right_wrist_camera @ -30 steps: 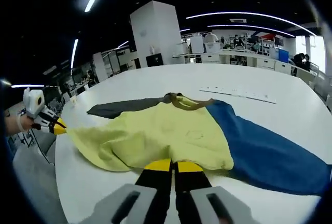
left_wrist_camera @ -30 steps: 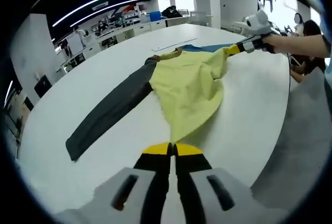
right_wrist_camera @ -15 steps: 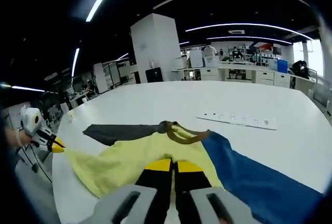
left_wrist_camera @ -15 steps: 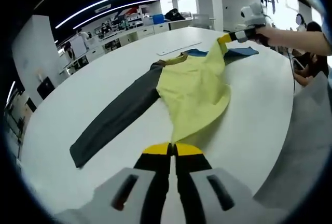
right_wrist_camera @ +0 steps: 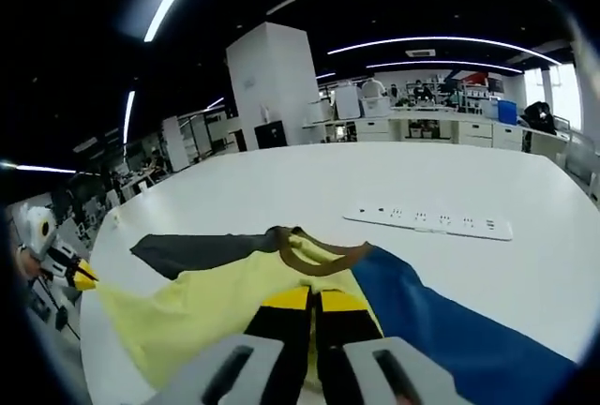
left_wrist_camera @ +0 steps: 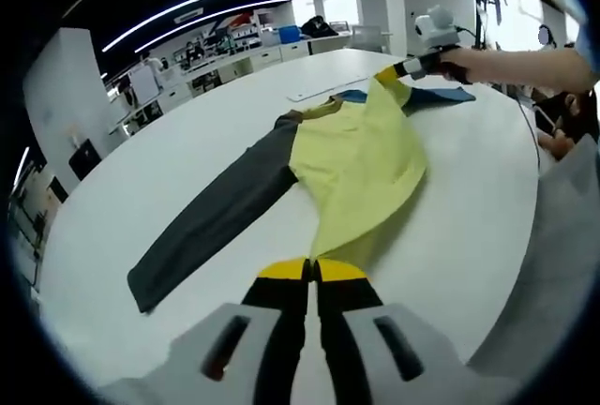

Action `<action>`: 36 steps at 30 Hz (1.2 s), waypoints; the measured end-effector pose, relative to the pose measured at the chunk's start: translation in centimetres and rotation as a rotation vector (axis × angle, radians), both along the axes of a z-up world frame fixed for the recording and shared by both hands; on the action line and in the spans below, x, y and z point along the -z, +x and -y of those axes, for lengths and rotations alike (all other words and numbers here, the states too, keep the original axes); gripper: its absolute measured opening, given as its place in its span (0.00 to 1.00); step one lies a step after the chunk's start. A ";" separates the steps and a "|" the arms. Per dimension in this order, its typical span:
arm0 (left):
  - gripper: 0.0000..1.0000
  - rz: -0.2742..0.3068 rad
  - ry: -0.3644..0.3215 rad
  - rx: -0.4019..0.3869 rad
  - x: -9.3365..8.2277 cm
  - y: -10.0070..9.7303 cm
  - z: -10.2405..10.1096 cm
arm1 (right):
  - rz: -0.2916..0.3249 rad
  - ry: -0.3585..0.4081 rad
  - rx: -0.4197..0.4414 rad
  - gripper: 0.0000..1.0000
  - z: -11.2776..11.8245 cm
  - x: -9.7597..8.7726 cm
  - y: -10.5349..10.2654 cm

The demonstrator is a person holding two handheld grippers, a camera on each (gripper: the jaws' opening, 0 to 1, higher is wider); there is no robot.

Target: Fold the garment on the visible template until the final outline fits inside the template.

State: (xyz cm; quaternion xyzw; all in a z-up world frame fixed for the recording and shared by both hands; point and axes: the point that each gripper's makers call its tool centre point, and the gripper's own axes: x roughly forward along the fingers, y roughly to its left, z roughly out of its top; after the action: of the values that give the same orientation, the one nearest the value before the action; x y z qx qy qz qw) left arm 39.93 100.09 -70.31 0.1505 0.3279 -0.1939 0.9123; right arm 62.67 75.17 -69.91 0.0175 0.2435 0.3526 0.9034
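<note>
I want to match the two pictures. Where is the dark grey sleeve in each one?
Left gripper view: the grey sleeve runs from the middle down to the lower left.
Right gripper view: it lies left of centre, behind the yellow body.
Shared landmark: the brown collar.

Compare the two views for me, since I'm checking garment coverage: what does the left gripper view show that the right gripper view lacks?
Left gripper view alone: the dark grey sleeve along its full length, and a person's forearm behind the right gripper.

Right gripper view alone: the blue sleeve stretching far, the brown collar up close, and a white power strip.

Both: the yellow body panel, the white table, and each gripper shut on the shirt's yellow fabric.
</note>
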 end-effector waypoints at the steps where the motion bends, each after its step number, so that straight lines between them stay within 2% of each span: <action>1: 0.00 -0.004 0.000 0.002 0.2 0.1 0.0 | -0.006 -0.007 0.000 0.00 -0.1 0.5 0.2; 13: 0.00 -0.024 -0.001 -0.005 0.9 0.0 -0.2 | -0.059 -0.064 -0.009 0.00 -0.7 3.8 1.0; 23: 0.00 -0.029 -0.003 -0.008 1.1 0.0 -0.2 | -0.084 -0.153 -0.040 0.00 -0.8 6.3 0.7; 36: 0.00 -0.030 -0.011 -0.015 1.2 -0.3 -0.1 | -0.093 -0.157 -0.045 0.00 -0.7 6.4 0.6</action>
State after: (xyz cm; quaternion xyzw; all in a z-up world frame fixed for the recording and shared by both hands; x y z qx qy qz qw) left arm 39.62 100.19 -71.52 0.1399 0.3414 -0.1912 0.9096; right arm 63.30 75.90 -76.29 -0.0426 0.3124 0.3512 0.8816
